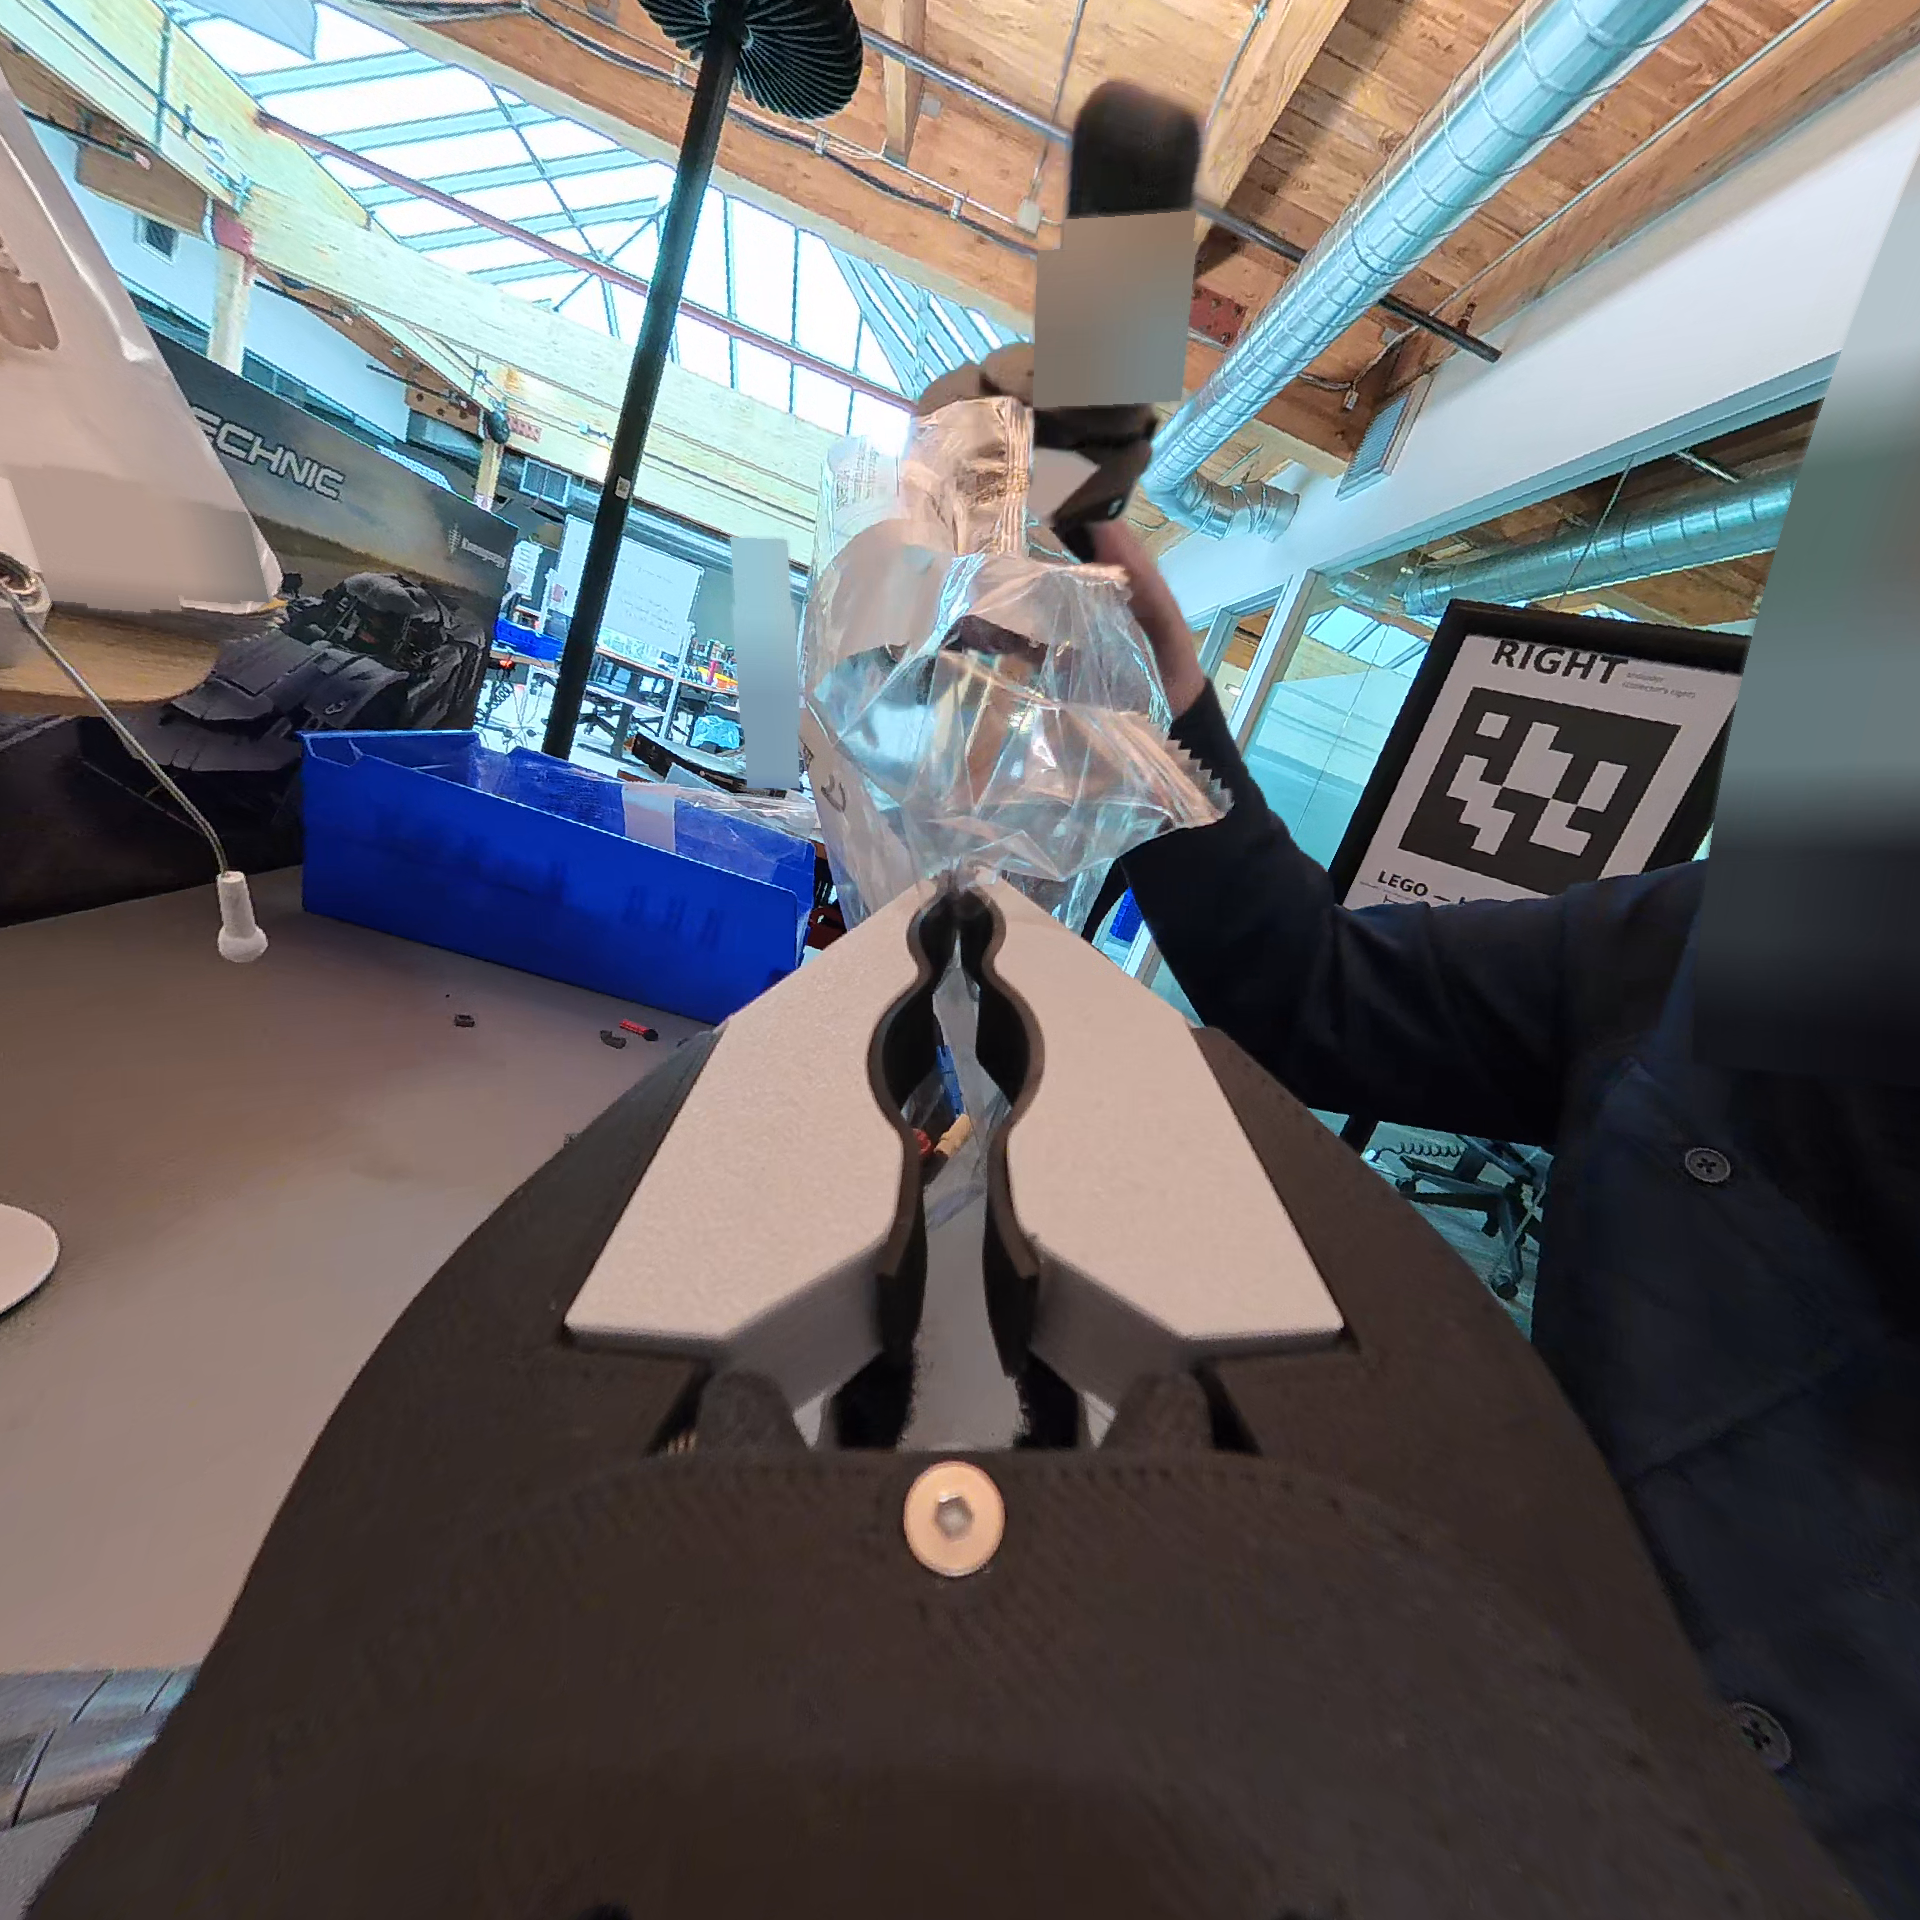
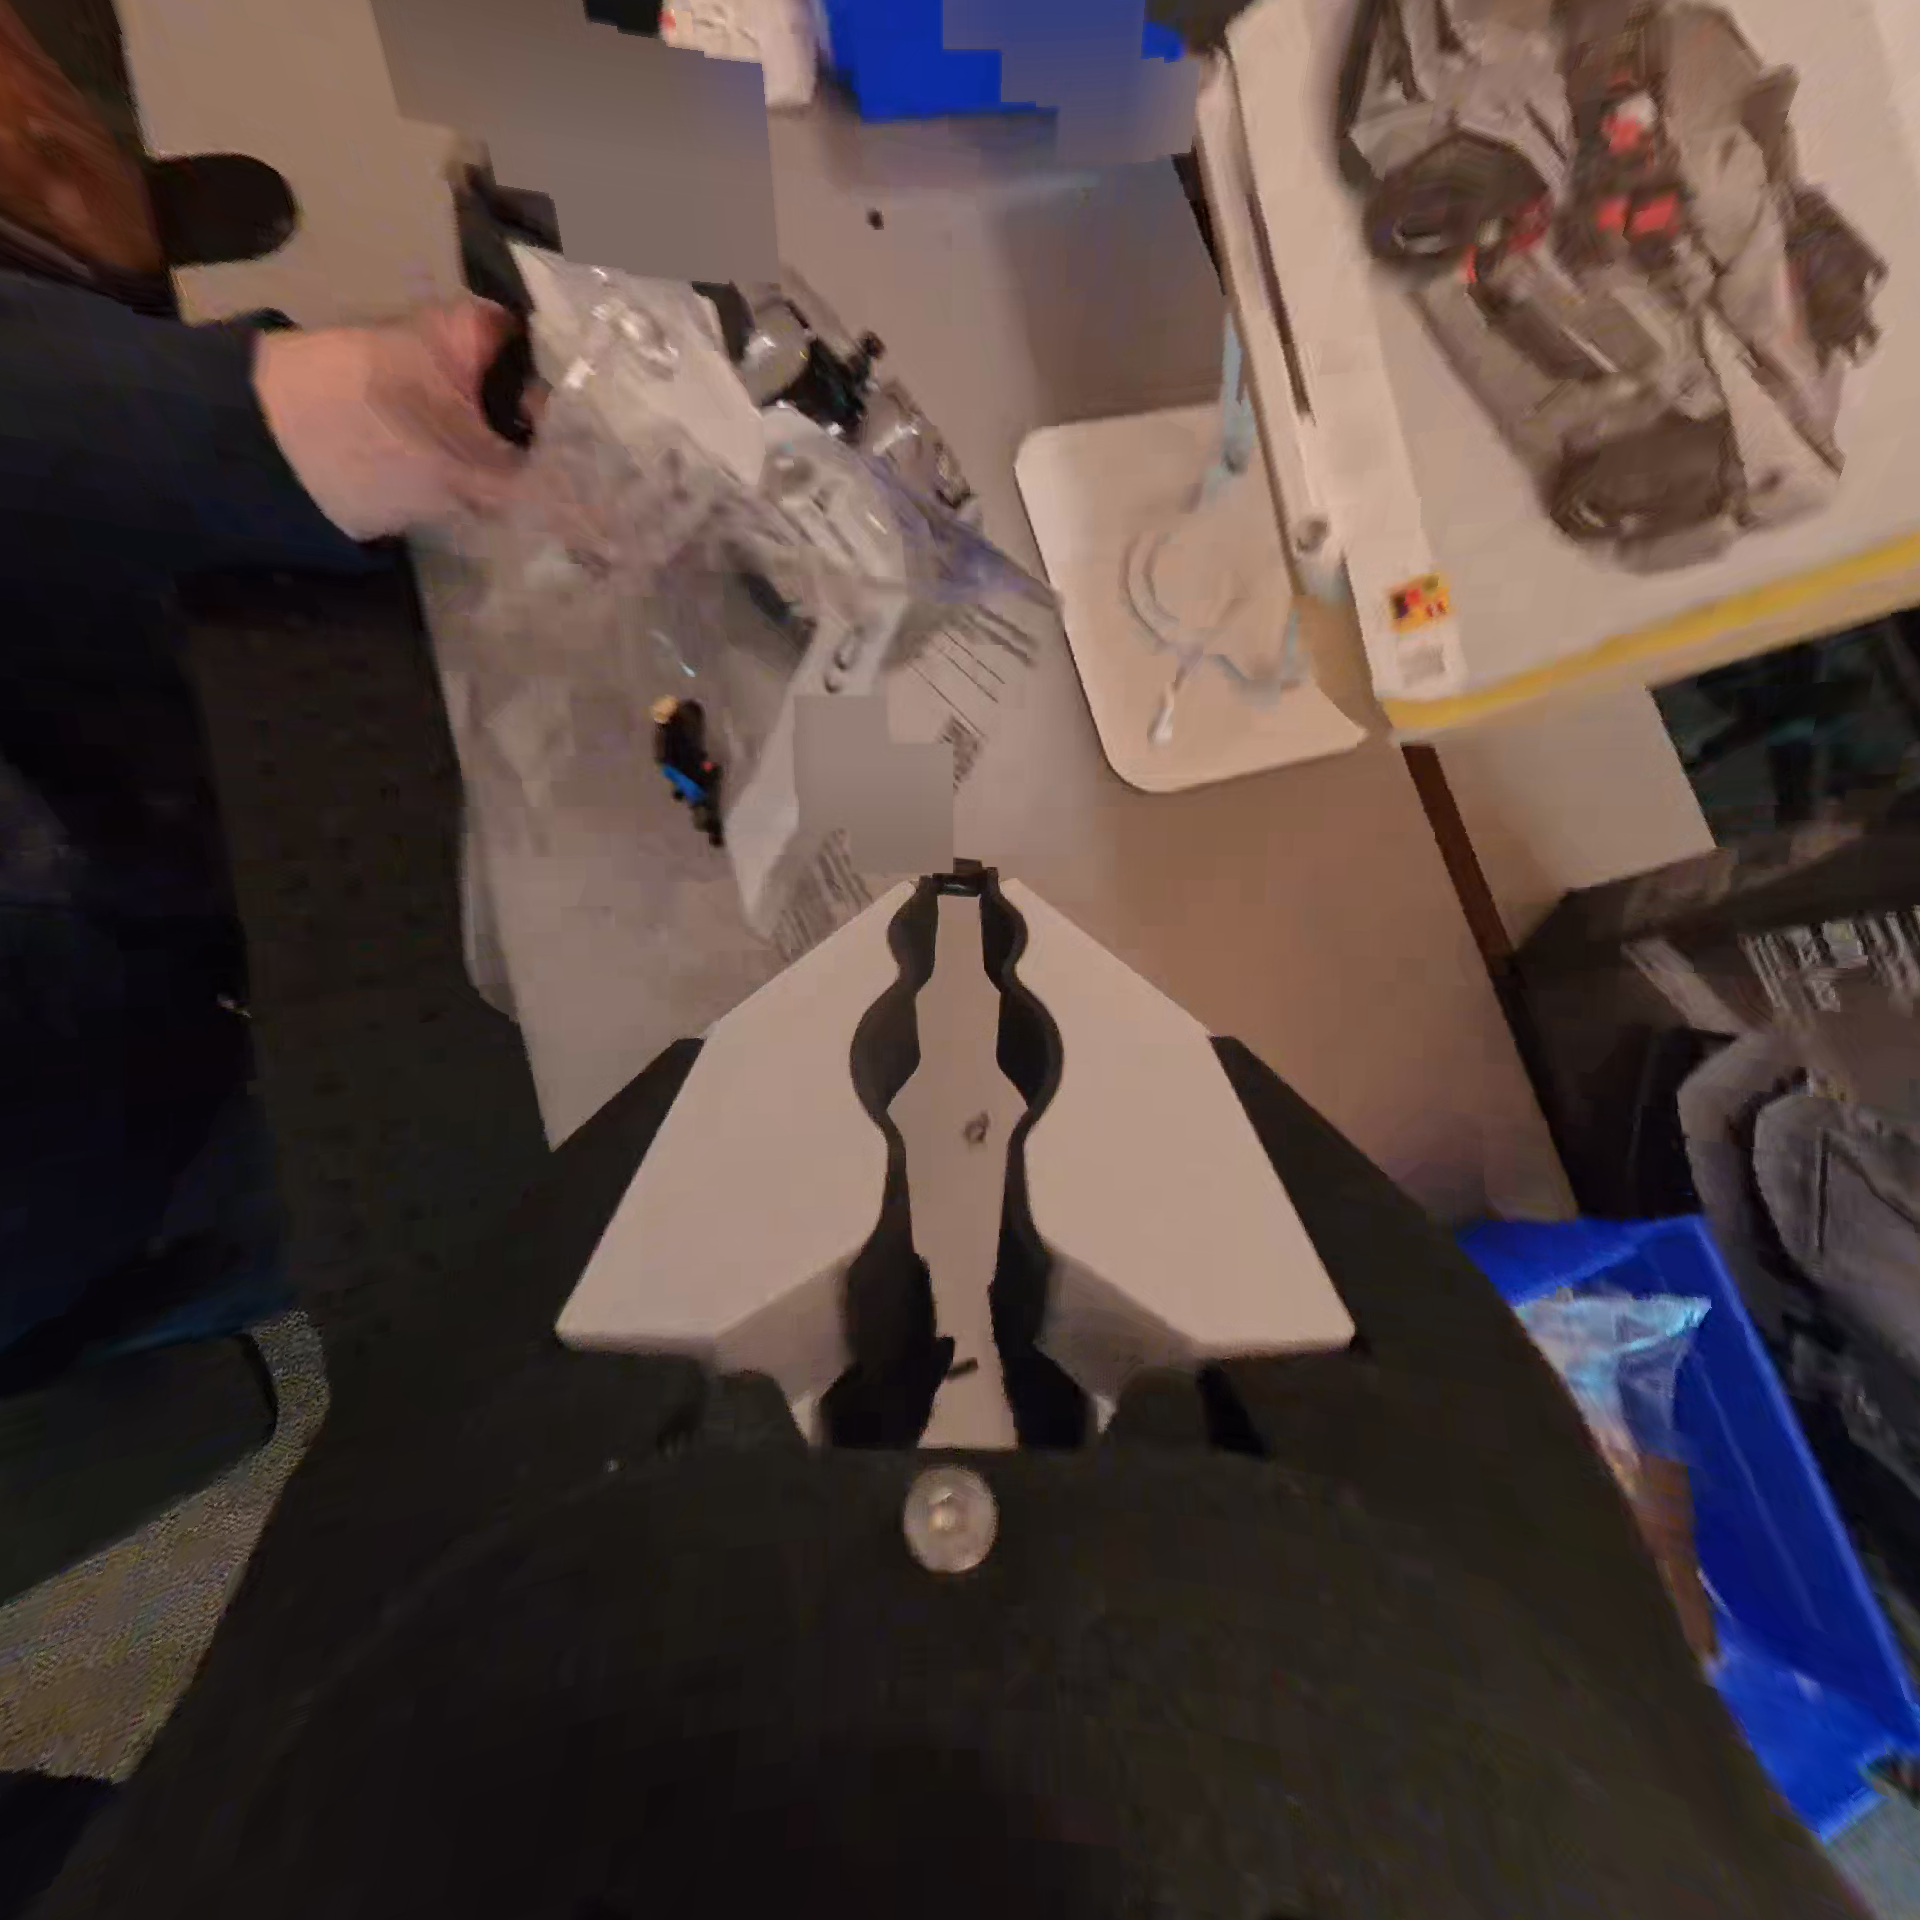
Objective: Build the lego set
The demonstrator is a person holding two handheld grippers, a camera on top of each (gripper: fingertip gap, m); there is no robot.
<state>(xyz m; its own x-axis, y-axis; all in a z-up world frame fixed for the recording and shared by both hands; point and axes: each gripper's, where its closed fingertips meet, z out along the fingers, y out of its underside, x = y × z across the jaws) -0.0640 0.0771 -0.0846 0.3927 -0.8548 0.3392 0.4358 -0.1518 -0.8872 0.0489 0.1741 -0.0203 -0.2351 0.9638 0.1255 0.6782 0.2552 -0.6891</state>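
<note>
Little is built yet: left gripper (image 1: 961, 902) pinches the clear parts bag (image 1: 977, 707) above the blue bin (image 1: 540, 862); right gripper (image 2: 961, 883) nips a small black piece (image 2: 963, 876).

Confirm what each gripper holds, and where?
Left gripper pinches the clear bag at its bunched lower end. Right gripper holds a small black piece at its fingertips.

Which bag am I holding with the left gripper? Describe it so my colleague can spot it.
Start at the grey table with the blue bin at its back. In front of that bin, raised above the table, the left gripper pinches a crumpled clear plastic bag at its bottom edge. Unlike the bin, it is transparent and hangs in the air.
</note>
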